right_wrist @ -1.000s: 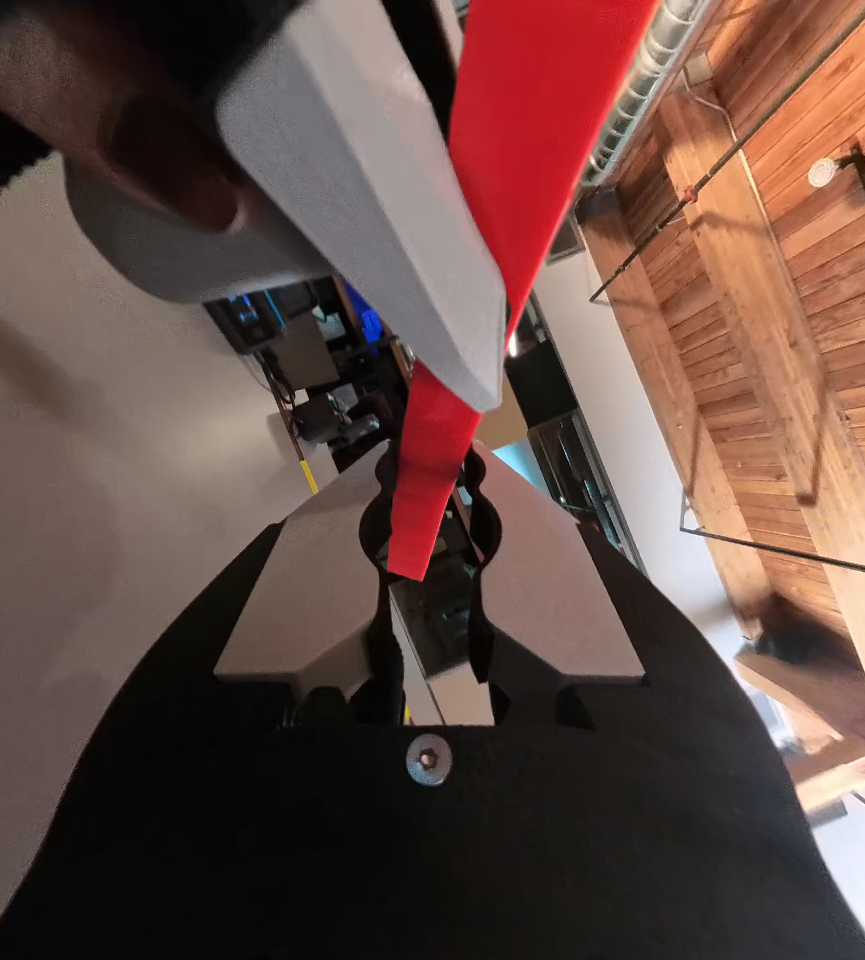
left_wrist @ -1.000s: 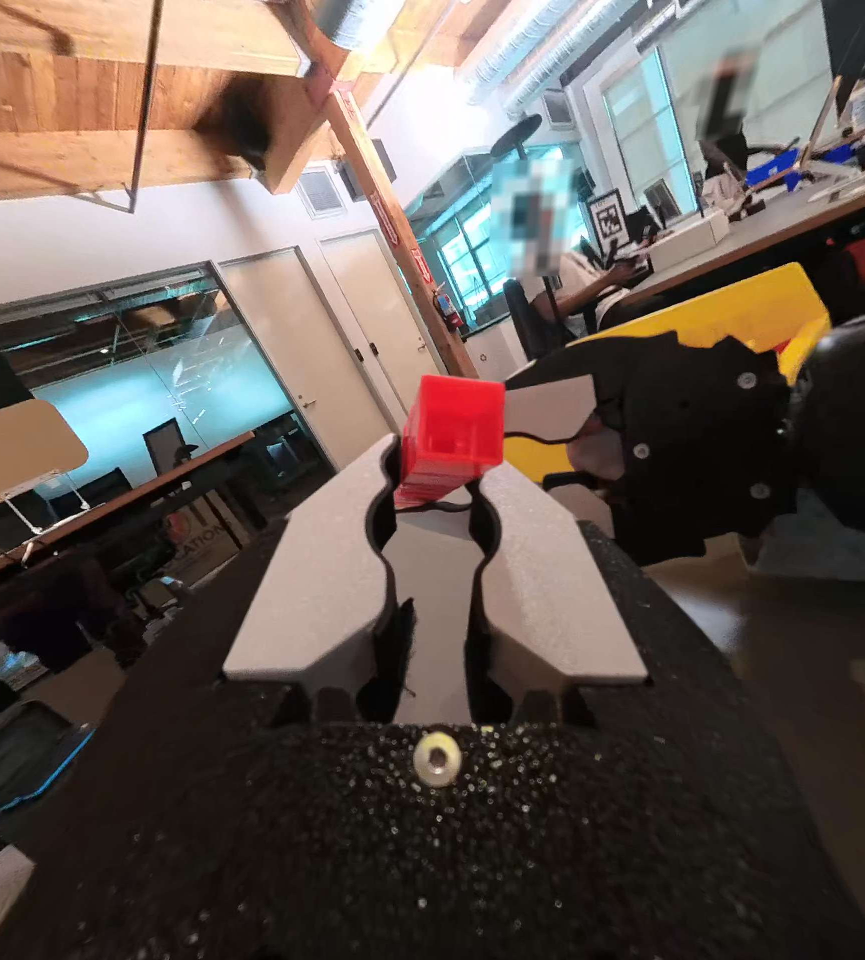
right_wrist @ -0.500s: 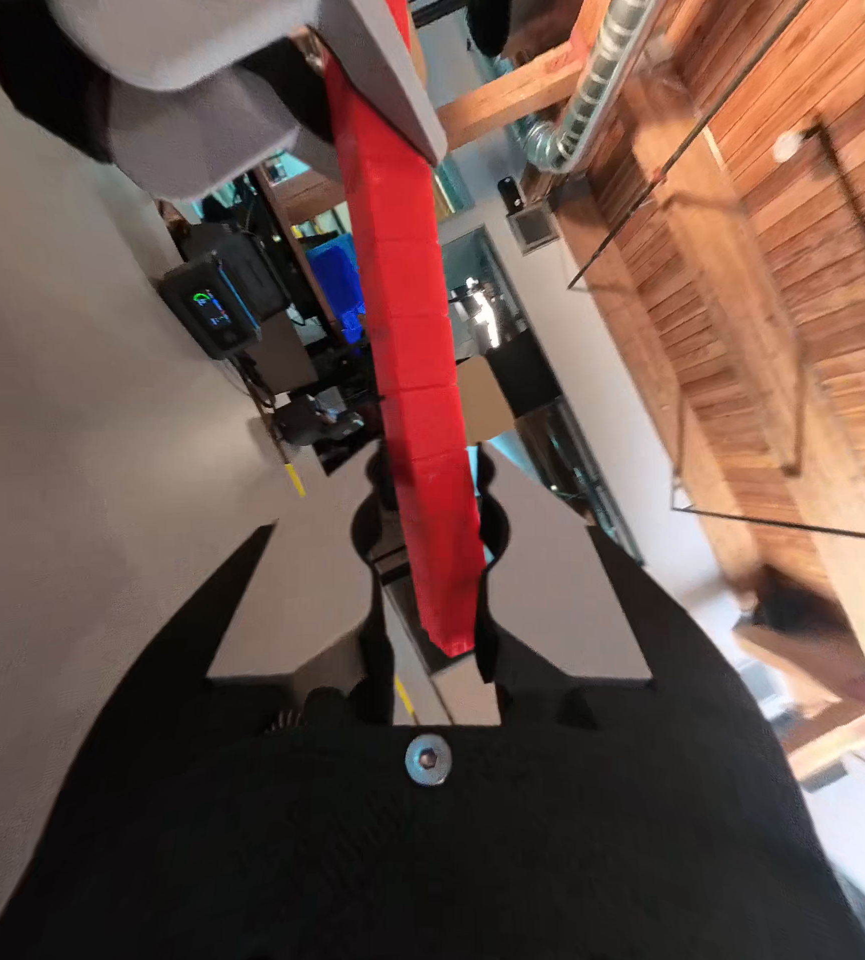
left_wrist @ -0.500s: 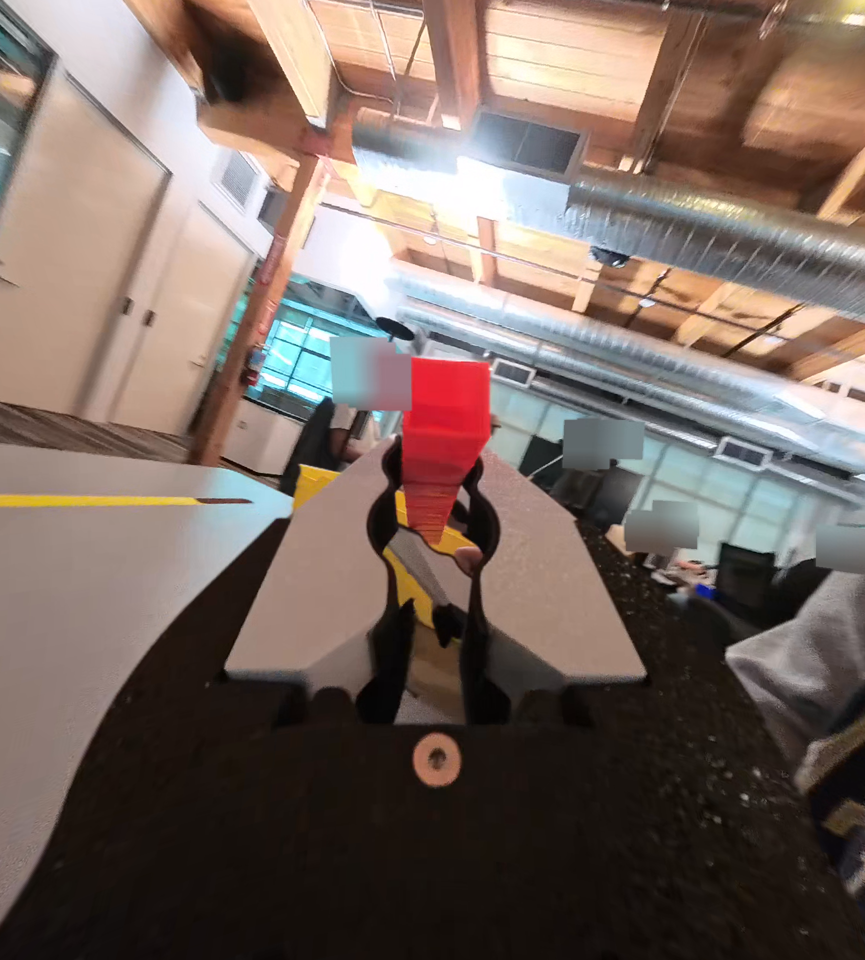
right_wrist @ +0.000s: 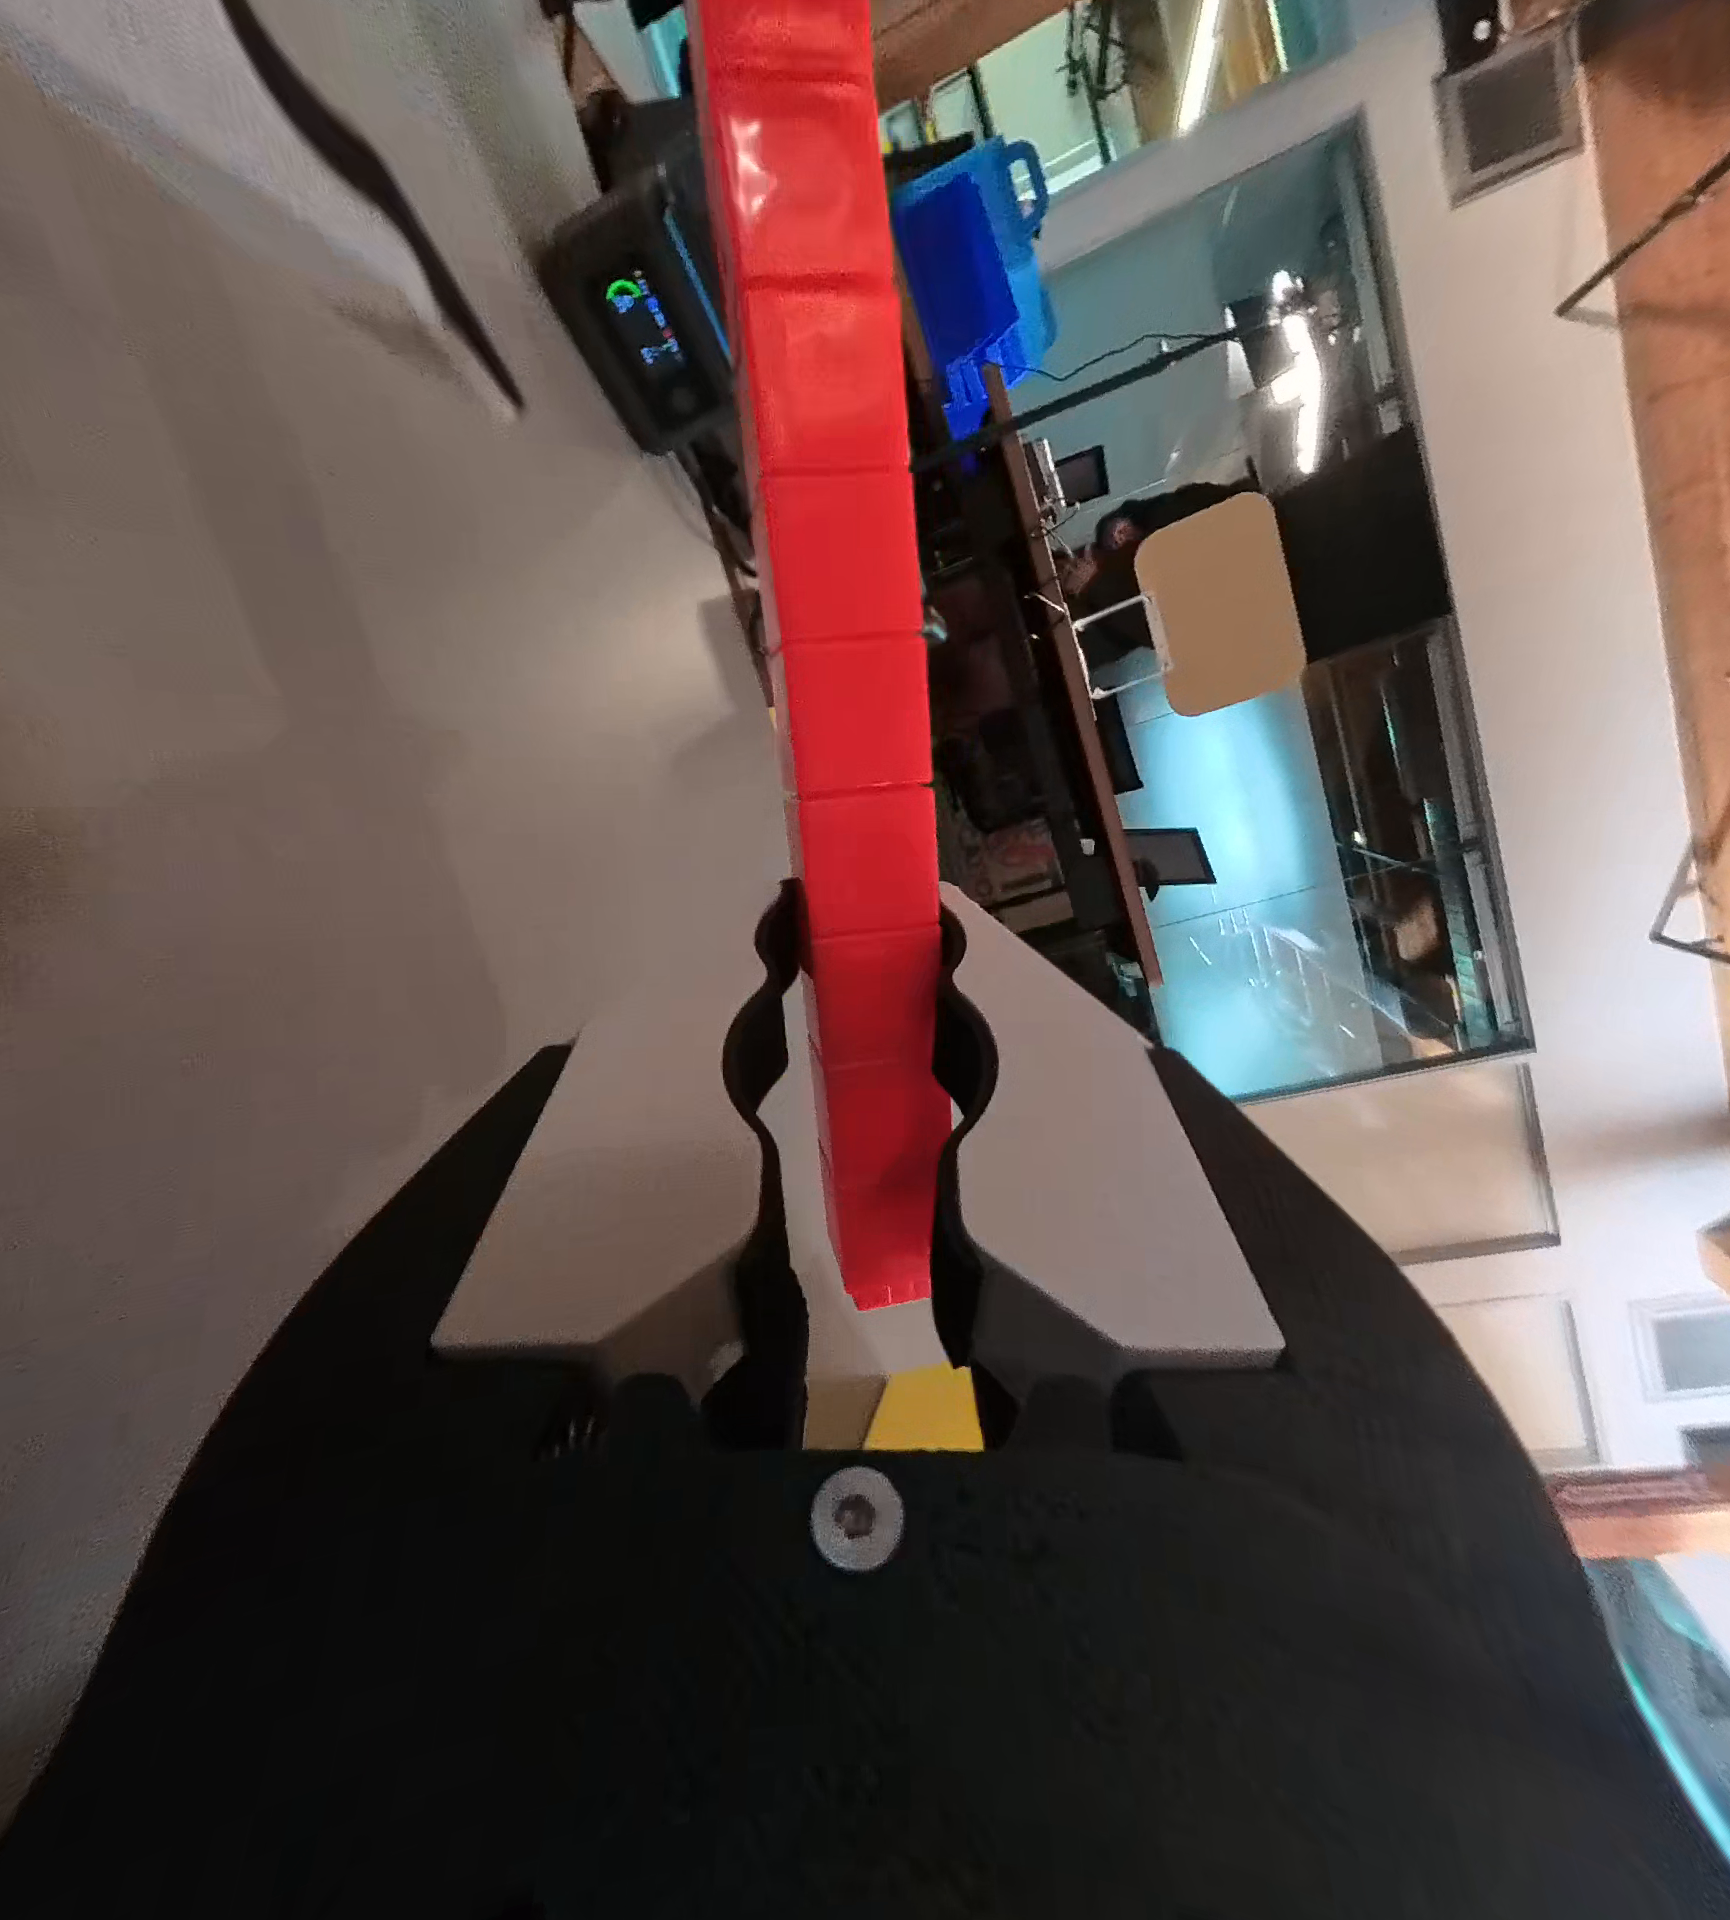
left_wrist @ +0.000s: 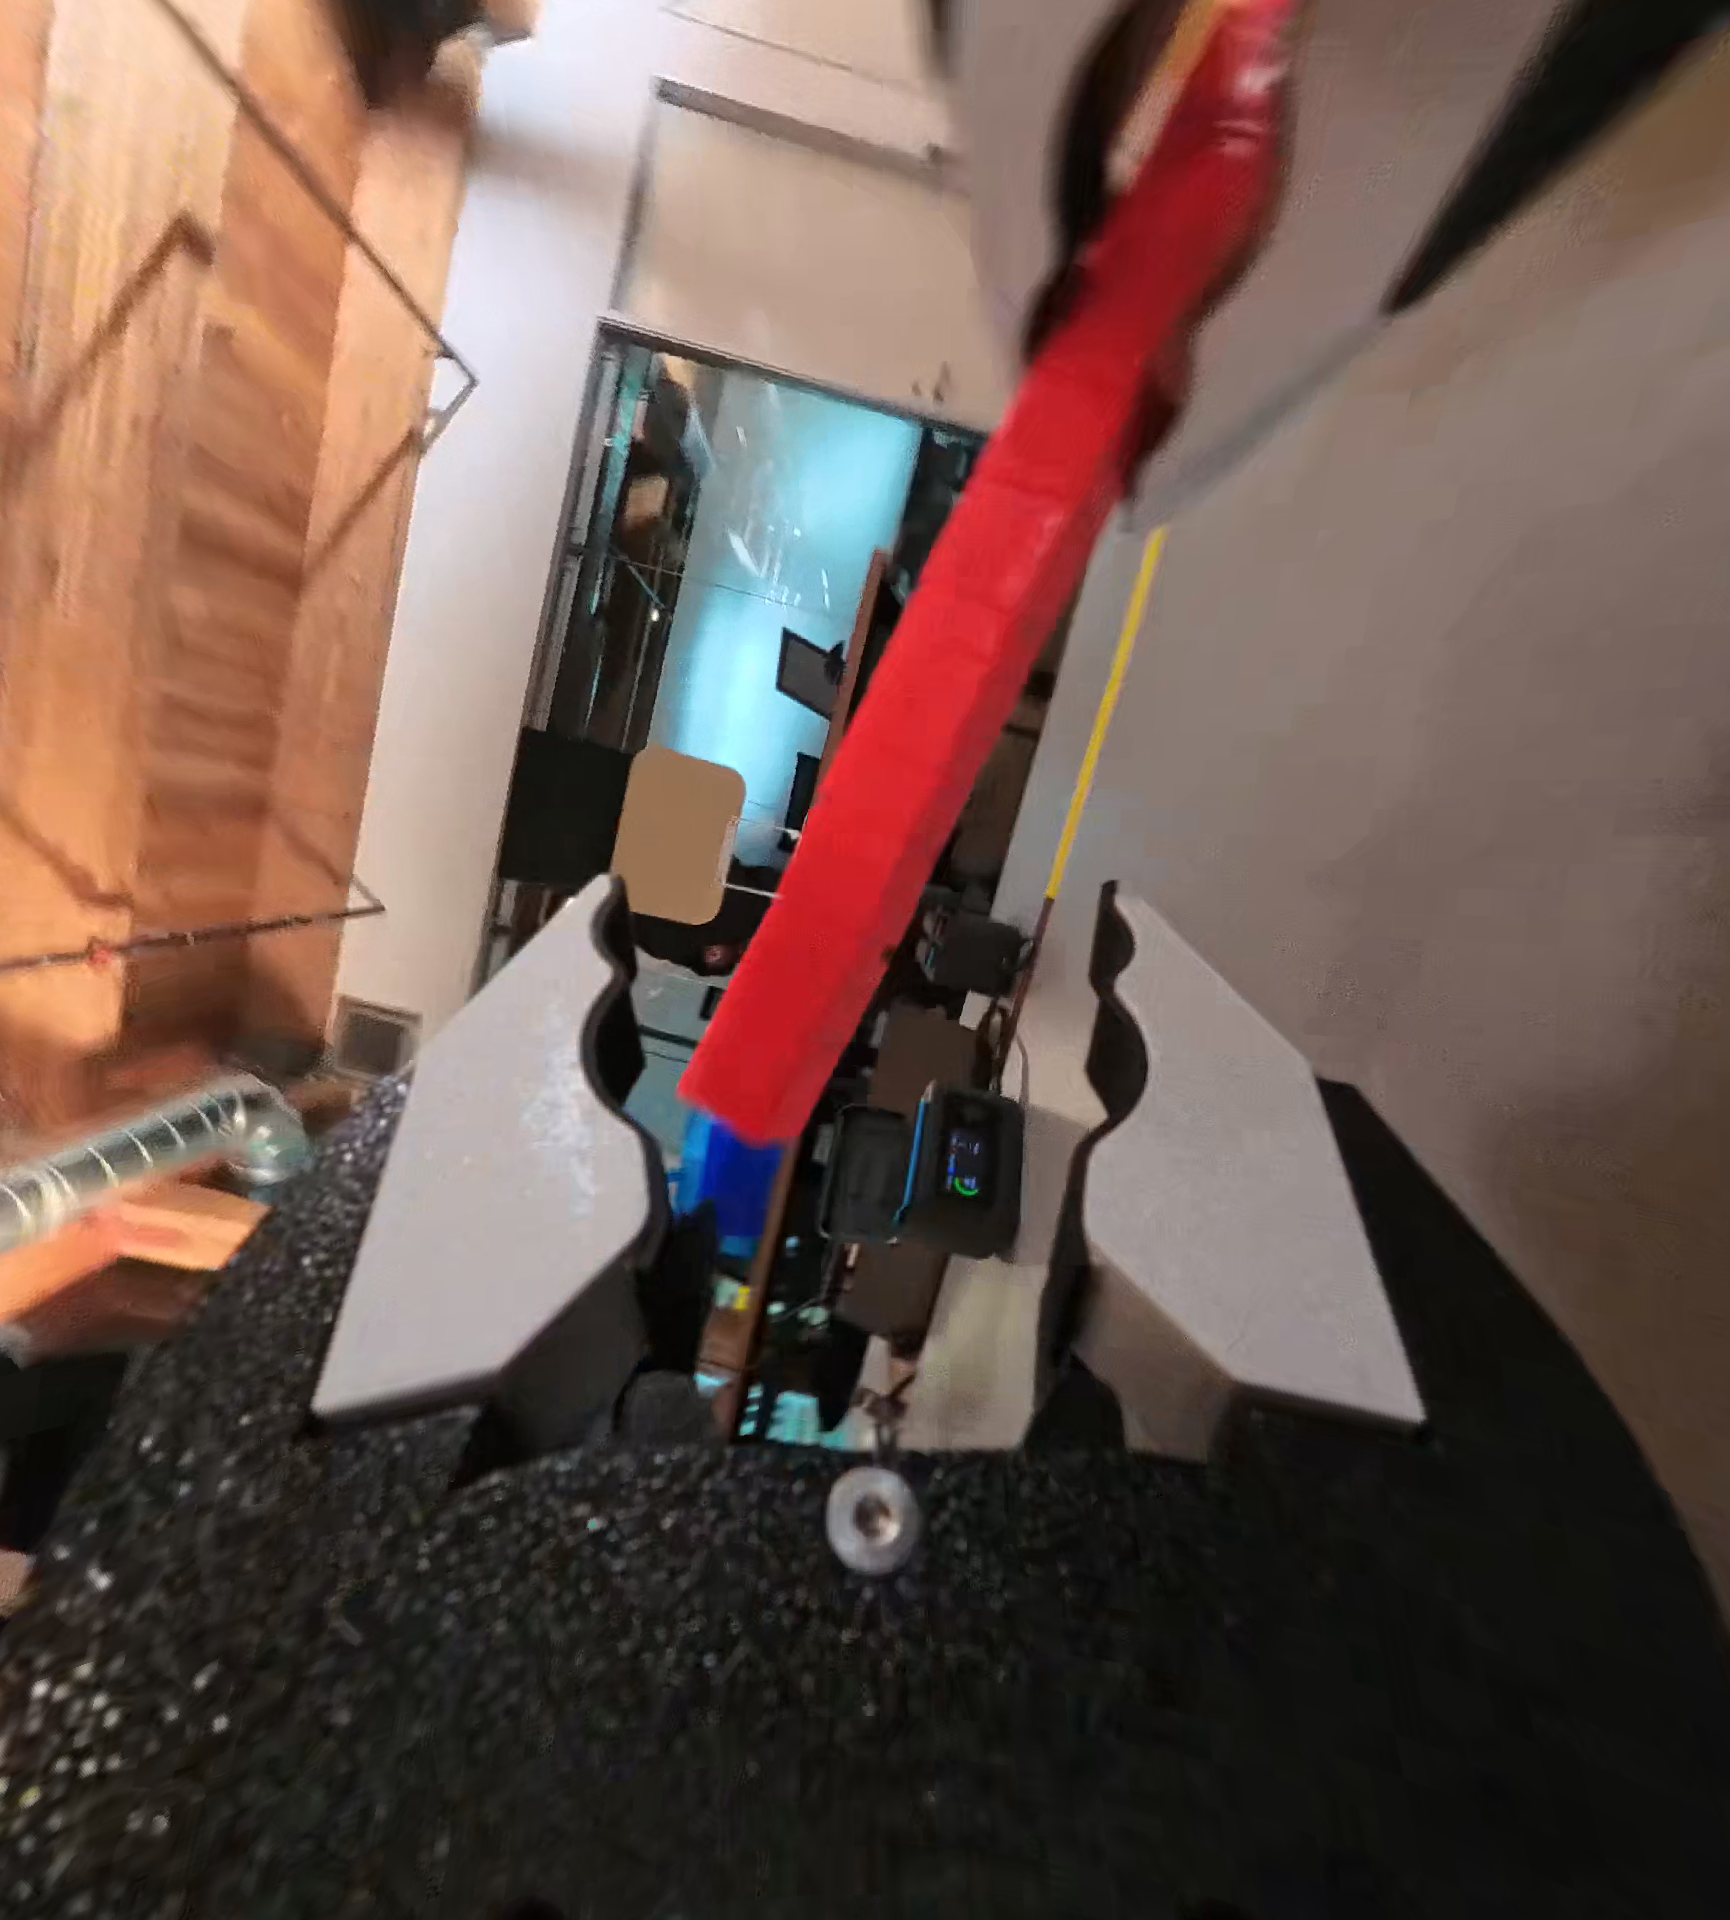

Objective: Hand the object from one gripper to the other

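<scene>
A long red bar of joined segments (left_wrist: 944, 707) runs from upper right down to the middle of the left wrist view. Its lower end hangs free between my left gripper's (left_wrist: 861, 914) wide-open fingers and touches neither. Its far end sits in my right gripper, whose grey finger (left_wrist: 1245, 353) shows at the top right. In the right wrist view my right gripper (right_wrist: 866, 914) is shut on the red bar (right_wrist: 830, 571) near its lower end, and the bar stands up out of the top of the frame.
A white table surface (left_wrist: 1463, 727) fills the right of the left wrist view and the left of the right wrist view (right_wrist: 269, 623). On it stands a black device with a small screen (left_wrist: 944, 1164). A blue bin (right_wrist: 965, 260) and a tan chair back (right_wrist: 1219, 603) lie farther off.
My left gripper has opened and let go of the red bar. My right gripper has shut on it and now holds it alone. Both views have swung round.
</scene>
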Action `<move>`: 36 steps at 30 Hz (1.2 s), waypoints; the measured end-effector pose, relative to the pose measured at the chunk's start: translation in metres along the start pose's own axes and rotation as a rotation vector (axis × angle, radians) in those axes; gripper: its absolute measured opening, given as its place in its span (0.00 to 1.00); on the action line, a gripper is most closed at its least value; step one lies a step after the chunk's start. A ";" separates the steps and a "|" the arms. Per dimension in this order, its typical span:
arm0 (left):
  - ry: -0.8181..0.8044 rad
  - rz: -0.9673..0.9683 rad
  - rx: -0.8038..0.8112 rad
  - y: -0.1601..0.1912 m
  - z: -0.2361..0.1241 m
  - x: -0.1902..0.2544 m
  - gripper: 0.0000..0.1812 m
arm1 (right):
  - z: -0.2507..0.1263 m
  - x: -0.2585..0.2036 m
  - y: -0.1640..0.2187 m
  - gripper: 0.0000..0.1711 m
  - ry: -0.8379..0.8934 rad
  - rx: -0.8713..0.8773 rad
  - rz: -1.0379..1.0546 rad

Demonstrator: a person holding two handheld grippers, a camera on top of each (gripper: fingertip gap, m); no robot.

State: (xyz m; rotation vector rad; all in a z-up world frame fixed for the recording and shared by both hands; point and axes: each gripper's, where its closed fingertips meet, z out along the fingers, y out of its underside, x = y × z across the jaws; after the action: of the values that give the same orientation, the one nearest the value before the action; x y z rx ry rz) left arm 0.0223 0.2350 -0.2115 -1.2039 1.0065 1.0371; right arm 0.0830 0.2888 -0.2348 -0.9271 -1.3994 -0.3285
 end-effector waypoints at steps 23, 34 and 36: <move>0.858 -1.625 0.602 -0.033 -0.033 -0.010 0.11 | -0.047 0.030 -0.082 0.33 -0.497 0.677 1.137; 1.297 -1.533 0.451 -0.070 -0.054 0.044 0.11 | -0.060 0.015 -0.089 0.13 -0.976 0.700 1.449; 1.242 -1.579 0.473 -0.067 -0.048 0.036 0.12 | -0.058 0.020 -0.086 0.11 -0.921 0.700 1.441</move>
State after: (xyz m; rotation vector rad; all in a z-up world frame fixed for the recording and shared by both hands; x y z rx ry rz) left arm 0.0938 0.1856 -0.2362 -1.6227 0.6712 -1.2495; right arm 0.0670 0.1998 -0.1794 -1.2612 -1.0861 1.7250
